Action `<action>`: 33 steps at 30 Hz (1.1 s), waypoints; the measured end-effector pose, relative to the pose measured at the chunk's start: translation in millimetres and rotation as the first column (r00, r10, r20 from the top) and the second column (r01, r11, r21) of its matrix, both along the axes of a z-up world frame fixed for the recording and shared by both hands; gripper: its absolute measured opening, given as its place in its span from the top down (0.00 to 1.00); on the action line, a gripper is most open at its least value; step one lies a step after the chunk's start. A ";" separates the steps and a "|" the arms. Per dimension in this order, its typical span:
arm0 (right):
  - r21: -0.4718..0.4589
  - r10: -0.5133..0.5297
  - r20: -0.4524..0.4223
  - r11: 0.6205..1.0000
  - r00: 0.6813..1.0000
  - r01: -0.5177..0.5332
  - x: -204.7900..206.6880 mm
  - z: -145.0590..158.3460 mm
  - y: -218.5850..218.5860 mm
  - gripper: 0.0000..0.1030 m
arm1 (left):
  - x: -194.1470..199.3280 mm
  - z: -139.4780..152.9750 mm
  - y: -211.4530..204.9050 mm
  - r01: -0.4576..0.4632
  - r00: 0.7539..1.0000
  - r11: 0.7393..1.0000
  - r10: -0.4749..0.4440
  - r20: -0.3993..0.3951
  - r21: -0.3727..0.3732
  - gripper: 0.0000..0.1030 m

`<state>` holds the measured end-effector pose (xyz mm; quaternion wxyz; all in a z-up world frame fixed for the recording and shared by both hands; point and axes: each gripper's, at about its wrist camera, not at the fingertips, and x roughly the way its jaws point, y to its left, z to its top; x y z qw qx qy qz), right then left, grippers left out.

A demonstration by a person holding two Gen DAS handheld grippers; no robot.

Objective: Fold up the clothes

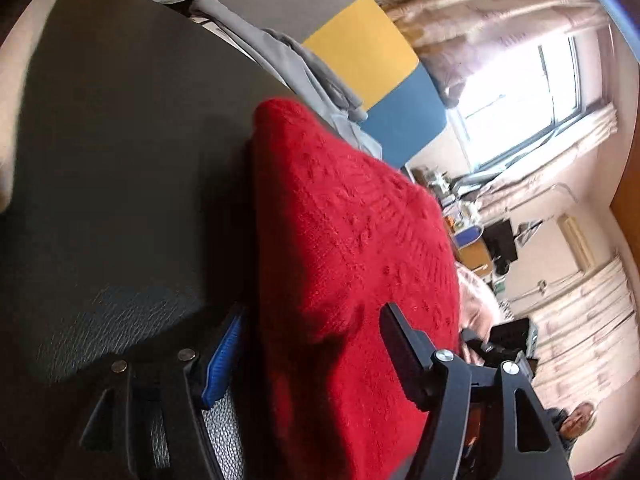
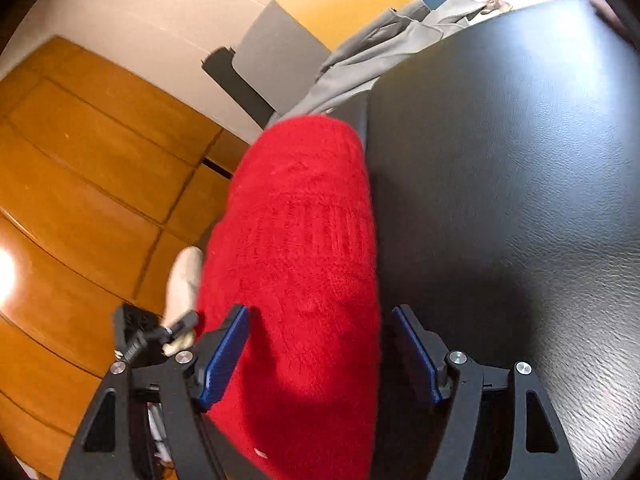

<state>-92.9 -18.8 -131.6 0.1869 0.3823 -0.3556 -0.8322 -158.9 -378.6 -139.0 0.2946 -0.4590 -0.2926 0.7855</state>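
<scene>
A red knitted sweater (image 1: 352,240) lies folded into a thick band on the black leather-like surface (image 1: 120,160). In the left wrist view my left gripper (image 1: 312,356) is open, one finger on each side of the sweater's near end, and a dark gap separates the blue pad (image 1: 226,356) from the wool. The right wrist view shows the same sweater (image 2: 296,240) running away between the fingers of my right gripper (image 2: 322,356), also open; its right pad (image 2: 416,356) stands clear of the fabric, while the left pad (image 2: 226,354) overlaps its edge.
A grey garment (image 1: 304,64) (image 2: 380,48) lies crumpled at the far edge of the black surface (image 2: 520,160). Behind it stand grey, yellow and blue panels (image 1: 360,52). A hand (image 2: 184,280) holding the other gripper shows beside the sweater. Wooden panelling (image 2: 80,180) fills the left.
</scene>
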 end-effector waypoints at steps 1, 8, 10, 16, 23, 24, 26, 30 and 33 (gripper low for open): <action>-0.014 0.017 0.003 1.000 1.000 -0.017 -2.6 -0.4 -2.2 0.28 | -3.1 -0.3 1.4 0.003 1.000 1.000 -0.003 0.008 0.006 0.34; 0.021 0.093 0.060 0.995 0.994 -0.095 -17.1 -0.2 -20.2 0.28 | -23.4 -2.3 18.0 0.065 0.997 0.998 -0.065 0.033 0.003 0.40; 0.045 0.097 0.066 0.994 0.993 -0.100 -15.9 0.1 -23.8 0.31 | -20.4 -0.4 26.6 0.076 0.997 0.994 -0.077 0.000 -0.076 0.48; 0.020 0.088 0.055 0.996 0.995 -0.089 -5.3 -0.3 -22.6 0.51 | -10.3 -5.4 21.7 0.048 0.999 0.999 -0.048 0.002 -0.013 0.71; 0.014 0.108 -0.017 0.994 0.994 -0.108 15.0 31.8 -29.7 0.61 | 23.9 39.0 14.2 0.059 0.984 0.998 -0.056 -0.167 0.014 0.76; 0.013 0.128 -0.036 0.992 0.991 -0.128 17.1 39.4 -34.6 0.61 | 29.4 48.1 11.5 0.061 0.979 0.998 -0.056 -0.194 0.020 0.76; 0.012 0.168 -0.073 0.986 0.983 -0.167 21.1 54.7 -44.5 0.62 | 37.0 62.6 3.3 0.051 0.973 0.998 -0.042 -0.227 0.035 0.76; 0.008 0.246 -0.147 0.969 0.958 -0.248 23.6 88.4 -73.2 0.62 | 48.6 90.4 -23.0 0.000 0.960 0.997 0.023 -0.278 0.080 0.76; -0.003 0.306 -0.197 0.950 0.932 -0.313 15.4 113.6 -100.4 0.62 | 57.2 115.5 -55.5 -0.064 0.938 0.992 0.095 -0.333 0.104 0.76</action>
